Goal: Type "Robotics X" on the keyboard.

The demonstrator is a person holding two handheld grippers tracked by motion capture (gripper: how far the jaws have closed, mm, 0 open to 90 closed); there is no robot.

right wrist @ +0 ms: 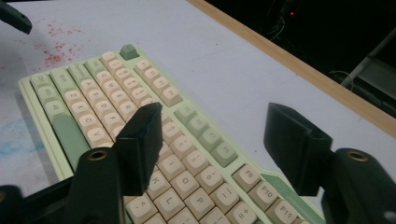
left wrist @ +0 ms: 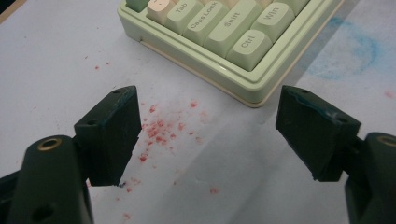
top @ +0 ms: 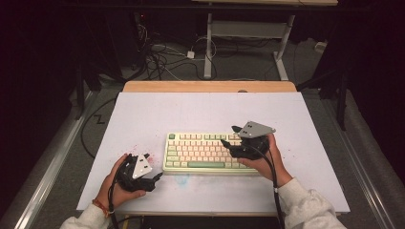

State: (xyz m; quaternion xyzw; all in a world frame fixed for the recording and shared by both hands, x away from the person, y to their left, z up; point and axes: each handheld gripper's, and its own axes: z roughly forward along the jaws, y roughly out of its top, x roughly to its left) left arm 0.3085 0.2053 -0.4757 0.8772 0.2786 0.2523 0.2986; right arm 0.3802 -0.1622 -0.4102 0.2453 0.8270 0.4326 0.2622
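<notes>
Your right gripper (top: 232, 136) hangs with jaws spread above the keyboard (top: 200, 151), which lies mid-table, gripping nothing. Your left gripper (top: 154, 168) waits agape just beside its Ctrl corner. Every keycap looks seated; any pressing seems yet undone.

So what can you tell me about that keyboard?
The keyboard is a compact one with a pale green case that looks like plastic, cream letter keys and green keys such as Tab, Caps Lock, Shift and Ctrl. It lies flat on the white table, long side toward the person. The right tongs hang open above its keys, not pressing any.
</notes>
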